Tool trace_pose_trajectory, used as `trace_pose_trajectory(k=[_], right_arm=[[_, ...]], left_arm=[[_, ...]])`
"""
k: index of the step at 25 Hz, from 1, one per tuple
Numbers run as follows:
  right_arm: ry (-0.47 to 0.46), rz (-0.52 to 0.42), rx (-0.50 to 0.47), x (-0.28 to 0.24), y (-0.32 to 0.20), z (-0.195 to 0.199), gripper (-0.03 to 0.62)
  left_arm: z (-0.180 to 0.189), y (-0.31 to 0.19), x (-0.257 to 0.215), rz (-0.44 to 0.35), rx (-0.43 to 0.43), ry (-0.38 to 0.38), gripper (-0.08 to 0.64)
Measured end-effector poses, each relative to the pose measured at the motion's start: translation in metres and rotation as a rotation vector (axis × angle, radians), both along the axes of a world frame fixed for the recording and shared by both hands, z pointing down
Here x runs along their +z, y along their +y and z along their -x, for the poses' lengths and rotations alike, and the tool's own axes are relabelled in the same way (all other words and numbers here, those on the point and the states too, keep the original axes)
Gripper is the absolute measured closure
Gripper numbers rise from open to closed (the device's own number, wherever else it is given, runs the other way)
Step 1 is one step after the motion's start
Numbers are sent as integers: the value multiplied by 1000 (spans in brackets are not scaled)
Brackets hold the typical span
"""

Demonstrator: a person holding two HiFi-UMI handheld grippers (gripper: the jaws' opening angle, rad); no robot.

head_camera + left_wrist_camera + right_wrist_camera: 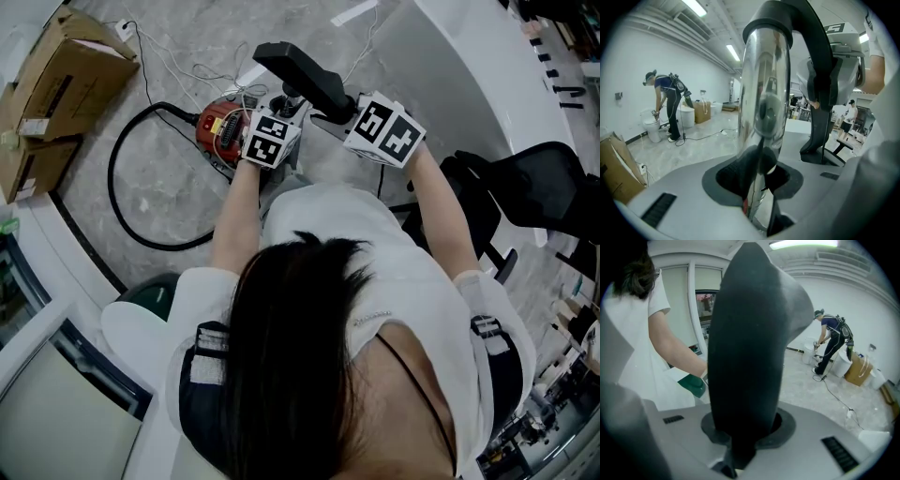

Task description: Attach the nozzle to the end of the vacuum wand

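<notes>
In the head view, the black nozzle (pixel 305 73) lies ahead of you, slanting across just beyond both marker cubes. Your left gripper (pixel 279 122) sits just under the nozzle's near left side, and your right gripper (pixel 361 120) reaches it from its right, so the right one is nearer to it. The red canister (pixel 217 129) stands on the floor to the nozzle's left, and its hose (pixel 117 192) loops out further left.

In the left gripper view, your jaws are clamped on the chrome wand (pixel 761 108), which rises straight away from them. The nozzle's black collar caps the wand's far end. From there the nozzle's body arcs over to the right and down, toward the grey housing of your other gripper. Whether the collar is pushed fully home cannot be told from here.

In the right gripper view, your jaws are closed on the nozzle itself. Its dark bulk stands up out of them and fills the middle of the picture. The wand does not show; it is presumably behind the nozzle.

The coming move likely turns on the wand's long axis: the nozzle's collar has to slide down that line toward your left gripper. Brace with your left hand and push with your right, keeping the collar square to the tube.
</notes>
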State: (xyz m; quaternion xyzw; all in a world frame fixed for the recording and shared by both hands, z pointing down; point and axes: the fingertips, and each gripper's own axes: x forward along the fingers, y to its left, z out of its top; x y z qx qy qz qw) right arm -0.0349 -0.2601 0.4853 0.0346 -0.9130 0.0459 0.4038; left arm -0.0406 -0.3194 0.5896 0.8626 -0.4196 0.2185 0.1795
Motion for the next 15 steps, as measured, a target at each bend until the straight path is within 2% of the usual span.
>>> trace_pose_trajectory(k=[4, 6, 9, 15], right_arm=[[-18, 18, 69, 1, 2, 6, 525], [-37, 33, 95, 0, 3, 12, 525], [-54, 47, 99, -1, 4, 13, 524], [-55, 42, 100, -2, 2, 15, 522]], left_arm=[[5, -2, 1, -22, -31, -66, 448], [10, -4, 1, -34, -62, -71, 449], [11, -6, 1, -42, -69, -65, 448], [11, -7, 4, -22, -68, -109, 448]])
